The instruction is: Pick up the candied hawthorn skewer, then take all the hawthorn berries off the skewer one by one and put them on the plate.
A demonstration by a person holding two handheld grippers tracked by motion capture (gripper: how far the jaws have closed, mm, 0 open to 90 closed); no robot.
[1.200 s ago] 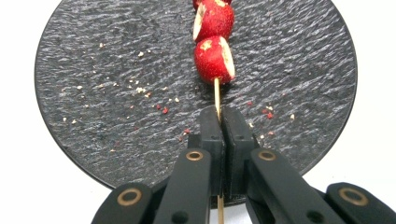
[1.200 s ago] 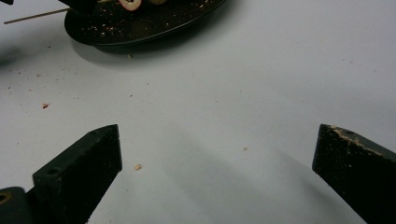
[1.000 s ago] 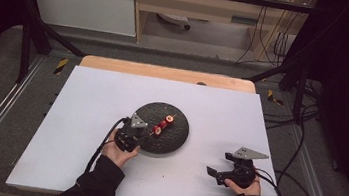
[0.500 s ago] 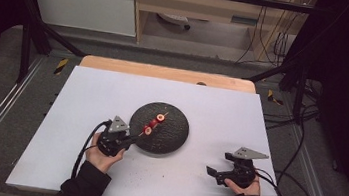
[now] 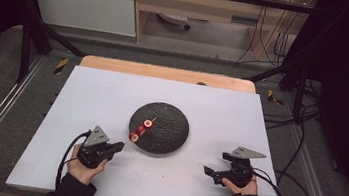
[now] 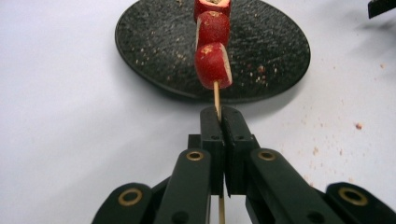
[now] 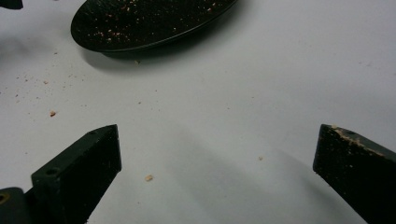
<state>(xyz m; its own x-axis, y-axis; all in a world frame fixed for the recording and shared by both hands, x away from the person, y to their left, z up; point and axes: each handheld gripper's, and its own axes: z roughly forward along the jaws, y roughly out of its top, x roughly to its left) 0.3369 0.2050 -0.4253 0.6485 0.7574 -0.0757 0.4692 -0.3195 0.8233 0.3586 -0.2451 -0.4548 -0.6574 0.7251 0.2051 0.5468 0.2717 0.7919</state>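
The left hand-held gripper (image 6: 219, 116) is clenched on the thin wooden skewer (image 6: 216, 95) of red fruit slices, whose long axis runs straight ahead over the round black stone plate (image 5: 168, 132), while the right hand-held gripper (image 5: 218, 174), released, rests on the white desk (image 5: 92, 93).

Left gripper view: top piece on the skewer (image 6: 216, 95) cut by the upper edge; stick hidden between my fingers (image 6: 212, 135). Right gripper view: plate (image 7: 154, 21) cropped at top edge. High view: skewer pieces too small to count.
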